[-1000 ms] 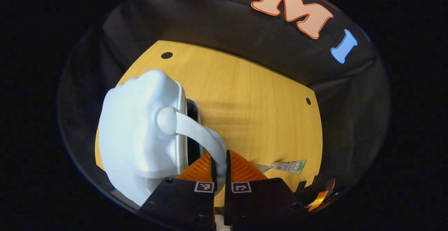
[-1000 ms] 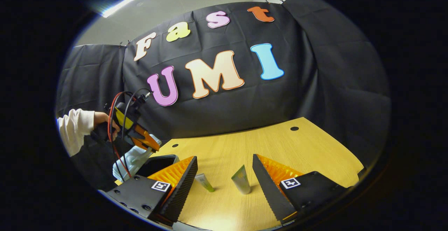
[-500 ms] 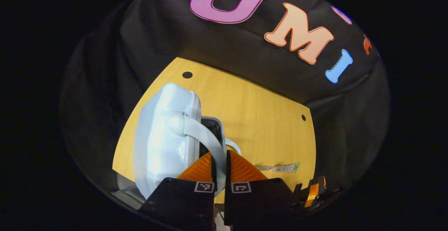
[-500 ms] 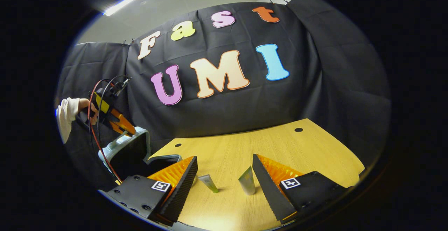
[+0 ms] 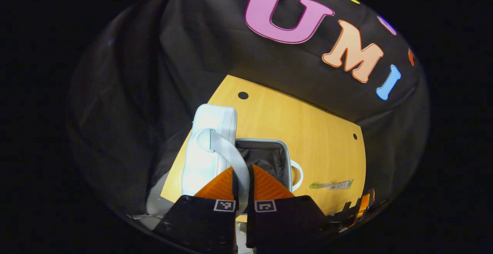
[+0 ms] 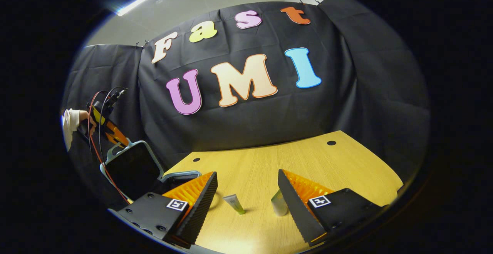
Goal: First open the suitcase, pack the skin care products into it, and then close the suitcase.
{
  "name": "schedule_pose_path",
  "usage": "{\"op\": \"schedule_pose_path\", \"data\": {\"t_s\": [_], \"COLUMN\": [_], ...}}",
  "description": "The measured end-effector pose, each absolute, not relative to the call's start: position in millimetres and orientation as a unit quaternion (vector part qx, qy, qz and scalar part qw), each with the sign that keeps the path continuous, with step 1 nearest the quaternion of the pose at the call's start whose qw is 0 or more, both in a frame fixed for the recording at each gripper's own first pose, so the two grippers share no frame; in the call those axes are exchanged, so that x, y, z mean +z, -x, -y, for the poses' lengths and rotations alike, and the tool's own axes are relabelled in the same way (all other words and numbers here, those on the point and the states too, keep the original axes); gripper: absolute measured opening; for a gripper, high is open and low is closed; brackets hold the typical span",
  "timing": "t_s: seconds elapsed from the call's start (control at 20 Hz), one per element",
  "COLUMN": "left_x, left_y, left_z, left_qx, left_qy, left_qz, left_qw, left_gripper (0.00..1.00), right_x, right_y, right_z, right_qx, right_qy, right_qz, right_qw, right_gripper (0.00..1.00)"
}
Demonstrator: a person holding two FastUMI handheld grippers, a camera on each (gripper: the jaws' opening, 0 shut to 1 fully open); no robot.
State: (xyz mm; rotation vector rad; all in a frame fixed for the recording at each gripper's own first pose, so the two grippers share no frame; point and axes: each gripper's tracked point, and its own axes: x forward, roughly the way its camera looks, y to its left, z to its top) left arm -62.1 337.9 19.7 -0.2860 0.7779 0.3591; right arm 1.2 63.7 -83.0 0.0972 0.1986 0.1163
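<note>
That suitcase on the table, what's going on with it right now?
A person is opening it. The left gripper is shut on the handle of the suitcase lid, which stands raised, showing the dark lining of the suitcase. The right gripper hangs open over the wooden table, facing two skin care tubes that lie outside the case, not yet packed.

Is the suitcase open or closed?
Open. The suitcase lid stands raised, its handle pinched in the left hand-held gripper, showing the dark lining.
</note>
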Motion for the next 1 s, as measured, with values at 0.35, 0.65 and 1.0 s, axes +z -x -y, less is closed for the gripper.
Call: {"op": "schedule_pose_path", "data": {"t_s": [0.35,0.65,1.0], "left_x": [1,-35,-127], "left_y": [96,127,160], "left_z": [-426,-487,-516], "left_qx": [0.240,0.282,0.311], "left_qy": [0.087,0.116,0.217], "left_qz": [-0.373,-0.370,-0.389], "left_qw": [0.892,0.878,0.840], "left_gripper": [0.04,0.04,0.03], "right_x": [-93,-108,-123], "right_y": [-6,0,9], "right_z": [-79,-93,-103], "right_qx": [0.052,0.051,0.049], "right_qy": [-0.050,-0.051,-0.061], "right_qz": [-0.107,-0.117,-0.137], "right_qw": [0.992,0.990,0.987], "right_gripper": [0.98,0.98,0.98]}}
